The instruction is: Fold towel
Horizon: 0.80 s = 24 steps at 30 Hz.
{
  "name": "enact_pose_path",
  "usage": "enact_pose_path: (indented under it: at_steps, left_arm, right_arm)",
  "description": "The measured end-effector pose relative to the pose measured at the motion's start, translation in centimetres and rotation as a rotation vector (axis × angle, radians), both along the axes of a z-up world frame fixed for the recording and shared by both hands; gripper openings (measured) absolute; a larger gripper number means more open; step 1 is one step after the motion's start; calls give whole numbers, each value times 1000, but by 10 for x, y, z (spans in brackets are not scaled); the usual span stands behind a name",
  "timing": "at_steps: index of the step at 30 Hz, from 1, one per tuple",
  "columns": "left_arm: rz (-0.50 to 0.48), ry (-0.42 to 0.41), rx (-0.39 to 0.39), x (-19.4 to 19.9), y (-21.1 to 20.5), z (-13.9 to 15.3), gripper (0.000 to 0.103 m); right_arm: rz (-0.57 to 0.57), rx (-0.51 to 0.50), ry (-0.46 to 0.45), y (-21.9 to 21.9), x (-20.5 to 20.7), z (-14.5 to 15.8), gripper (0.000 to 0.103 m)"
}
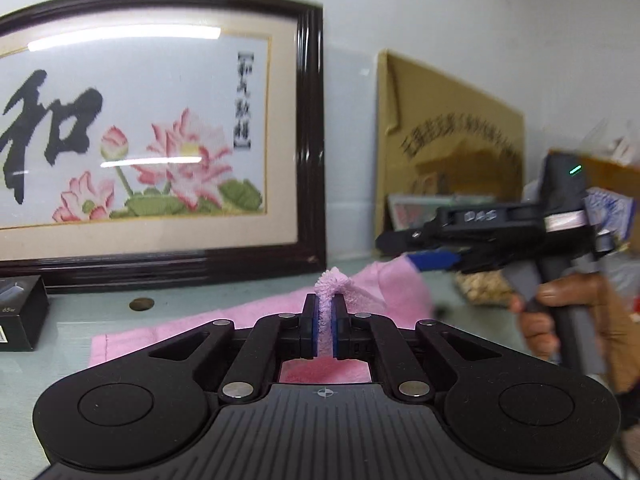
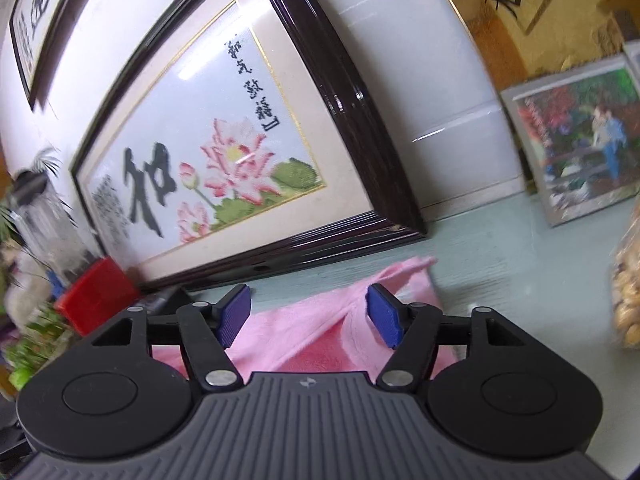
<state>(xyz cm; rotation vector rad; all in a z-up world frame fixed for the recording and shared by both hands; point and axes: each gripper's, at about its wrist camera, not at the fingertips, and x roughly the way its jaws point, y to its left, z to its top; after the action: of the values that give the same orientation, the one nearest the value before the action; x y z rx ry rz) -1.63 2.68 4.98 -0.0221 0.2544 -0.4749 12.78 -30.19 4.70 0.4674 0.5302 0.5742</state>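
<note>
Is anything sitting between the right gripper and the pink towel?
Nothing visible. The right gripper is open directly over the pink towel, with only bare cloth between its fingers. The left gripper already pinches another part.

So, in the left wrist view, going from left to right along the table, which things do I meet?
Black box → small dark disc → pink towel pinched in the left gripper → right gripper → hand.
</note>
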Motion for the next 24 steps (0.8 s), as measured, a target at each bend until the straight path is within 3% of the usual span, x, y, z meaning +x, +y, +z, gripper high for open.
enact_pose_path:
  at_steps: [6, 11, 15, 18, 22, 24]
  left_arm:
    - [12, -60, -69, -39, 61, 5, 5]
    - [-102, -10, -3, -51, 78, -6, 9]
    - [-119, 6, 13, -65, 94, -9, 15]
    - [-95, -24, -27, -74, 110, -2, 34]
    - [-33, -15, -31, -71, 115, 0, 68]
    - [-6, 38, -10, -59, 110, -2, 70]
  right_arm:
    - [25, 49, 8, -7, -1, 4, 77]
    - [59, 14, 47, 3, 4, -5, 81]
    - [116, 6, 97, 16, 12, -18, 81]
    - [173, 27, 118, 25, 14, -25, 81]
    - [233, 20, 100, 42, 12, -26, 82]
    - [238, -15, 99, 50, 12, -26, 84]
